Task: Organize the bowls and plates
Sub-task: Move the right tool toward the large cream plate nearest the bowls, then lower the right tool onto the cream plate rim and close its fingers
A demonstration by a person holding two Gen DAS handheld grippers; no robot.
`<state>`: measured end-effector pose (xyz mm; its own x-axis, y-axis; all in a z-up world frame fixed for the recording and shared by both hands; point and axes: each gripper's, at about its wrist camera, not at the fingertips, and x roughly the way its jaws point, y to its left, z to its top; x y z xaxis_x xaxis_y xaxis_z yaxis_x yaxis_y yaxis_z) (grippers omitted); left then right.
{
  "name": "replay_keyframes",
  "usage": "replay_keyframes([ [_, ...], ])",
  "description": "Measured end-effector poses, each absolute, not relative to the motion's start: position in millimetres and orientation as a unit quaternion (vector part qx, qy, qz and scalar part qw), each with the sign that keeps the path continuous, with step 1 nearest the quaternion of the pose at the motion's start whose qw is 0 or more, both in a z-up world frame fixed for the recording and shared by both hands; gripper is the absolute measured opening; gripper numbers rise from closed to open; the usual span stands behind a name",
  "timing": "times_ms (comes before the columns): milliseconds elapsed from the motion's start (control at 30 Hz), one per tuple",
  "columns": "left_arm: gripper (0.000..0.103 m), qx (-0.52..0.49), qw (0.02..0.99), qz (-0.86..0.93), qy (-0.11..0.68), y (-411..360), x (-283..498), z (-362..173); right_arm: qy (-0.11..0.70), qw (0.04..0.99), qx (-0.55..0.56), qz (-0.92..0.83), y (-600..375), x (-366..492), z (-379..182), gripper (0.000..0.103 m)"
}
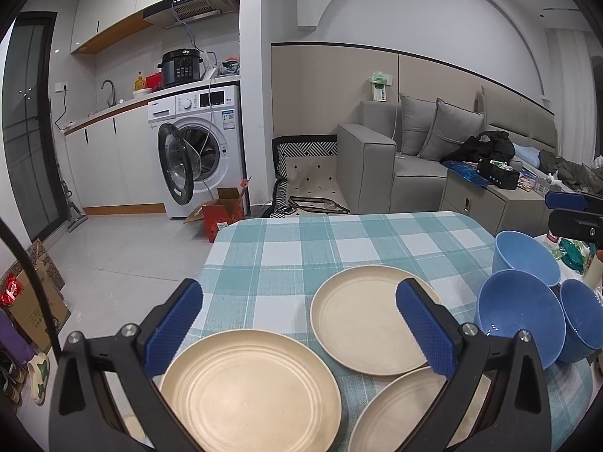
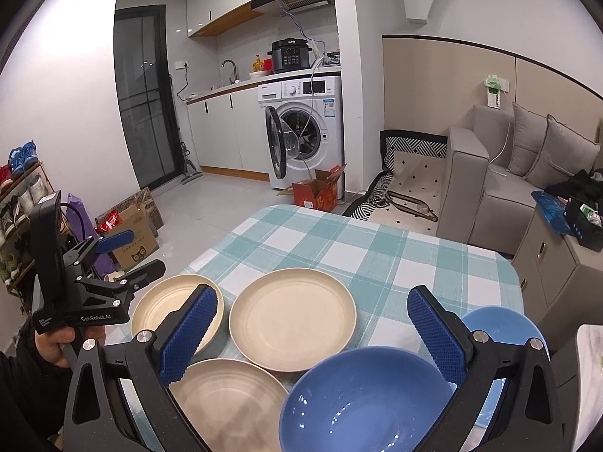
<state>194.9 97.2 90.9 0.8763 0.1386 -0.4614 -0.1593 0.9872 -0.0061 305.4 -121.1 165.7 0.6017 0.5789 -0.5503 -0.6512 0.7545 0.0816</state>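
Three round cream plastic plates (image 1: pixel 250 391) lie flat in a cluster at the near end of the table draped in a teal-and-white checked cloth (image 1: pixel 301 241), two at the near edge and one just behind them, close together. Three round blue plastic bowls (image 1: pixel 522 318) sit bunched upright just to the right of them. The left gripper (image 1: pixel 297 320) hovers above the plates with its blue-padded jaws spread wide and empty, while the right gripper (image 2: pixel 312 324) hangs over the nearest blue bowl, likewise spread and holding nothing; beyond the table stand a white front-loading washing machine (image 1: pixel 205 143) with its door open and a grey fabric sofa (image 1: pixel 407 154).
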Motion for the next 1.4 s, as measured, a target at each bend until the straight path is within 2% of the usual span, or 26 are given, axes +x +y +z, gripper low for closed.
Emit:
replay_keyframes([
  [667, 0.103, -0.017, 0.958, 0.067, 0.277, 101, 248, 74, 0.360, 0.868, -0.048, 0.339, -107, 378, 136, 0.103],
  [1400, 0.103, -0.014, 0.943, 0.058, 0.328, 100, 287, 46, 0.450, 0.824, -0.089, 0.333, -66, 431, 81, 0.103],
])
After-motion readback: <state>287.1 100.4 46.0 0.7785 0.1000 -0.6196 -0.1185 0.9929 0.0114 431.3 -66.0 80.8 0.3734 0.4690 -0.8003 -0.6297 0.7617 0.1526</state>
